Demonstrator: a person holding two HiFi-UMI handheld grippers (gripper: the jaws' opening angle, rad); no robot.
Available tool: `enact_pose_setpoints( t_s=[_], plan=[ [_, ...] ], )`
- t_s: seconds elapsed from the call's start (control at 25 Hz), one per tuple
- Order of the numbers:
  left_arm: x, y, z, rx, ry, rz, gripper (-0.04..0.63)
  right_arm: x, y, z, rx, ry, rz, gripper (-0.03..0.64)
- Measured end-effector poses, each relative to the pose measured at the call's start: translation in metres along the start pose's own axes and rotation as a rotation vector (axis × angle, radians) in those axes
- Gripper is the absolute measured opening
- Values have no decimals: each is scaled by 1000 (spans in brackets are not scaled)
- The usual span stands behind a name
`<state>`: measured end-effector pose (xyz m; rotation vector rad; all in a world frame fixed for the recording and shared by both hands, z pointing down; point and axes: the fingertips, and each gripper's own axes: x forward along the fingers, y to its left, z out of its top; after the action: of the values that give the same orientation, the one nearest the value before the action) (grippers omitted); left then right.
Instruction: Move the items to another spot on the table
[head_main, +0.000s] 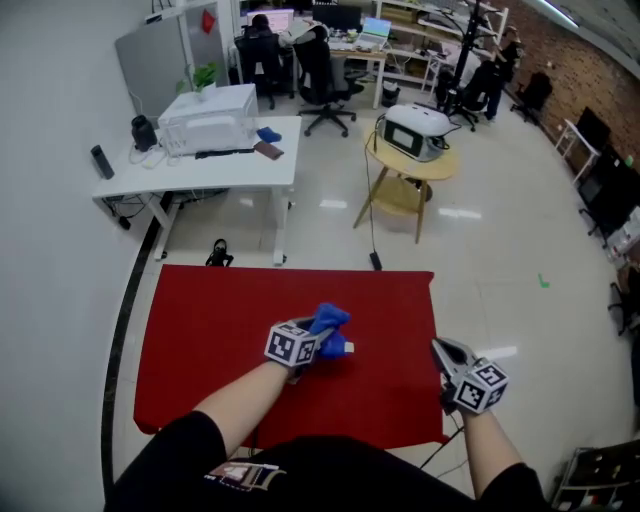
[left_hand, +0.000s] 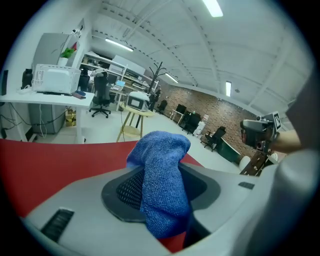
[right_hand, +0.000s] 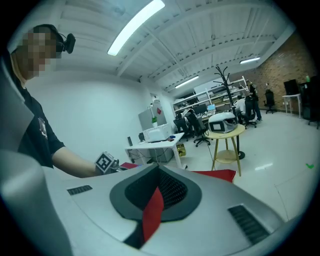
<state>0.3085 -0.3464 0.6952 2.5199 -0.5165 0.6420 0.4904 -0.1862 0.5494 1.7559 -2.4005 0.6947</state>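
Note:
A blue cloth (head_main: 331, 319) hangs bunched between the jaws of my left gripper (head_main: 333, 338), which is shut on it over the middle of the red table (head_main: 200, 330). In the left gripper view the cloth (left_hand: 162, 185) fills the gap between the pads and droops over the jaw tips. My right gripper (head_main: 447, 353) hovers at the table's right edge, apart from the cloth. Its jaws are shut with nothing held, and only a sliver of red table shows between the pads in the right gripper view (right_hand: 159, 169).
Beyond the red table stands a white desk (head_main: 225, 165) with a white appliance (head_main: 208, 118). To its right is a round wooden stand (head_main: 412, 165) bearing a white device. Office chairs (head_main: 322, 75) stand further back. A cable (head_main: 372, 245) runs over the floor.

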Motion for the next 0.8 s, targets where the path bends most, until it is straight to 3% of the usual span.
enact_pose_setpoints(
  t_s=[0.2, 0.48, 0.8],
  plan=[
    [70, -18, 24, 55, 27, 25, 181, -23, -47, -3, 23, -10, 6, -14],
    [183, -52, 75, 36, 37, 47, 181, -54, -112, 0, 20, 17, 23, -14],
    [305, -81, 95, 118, 135, 58, 181, -107, -175, -25, 80, 39, -57, -14]
  ],
)
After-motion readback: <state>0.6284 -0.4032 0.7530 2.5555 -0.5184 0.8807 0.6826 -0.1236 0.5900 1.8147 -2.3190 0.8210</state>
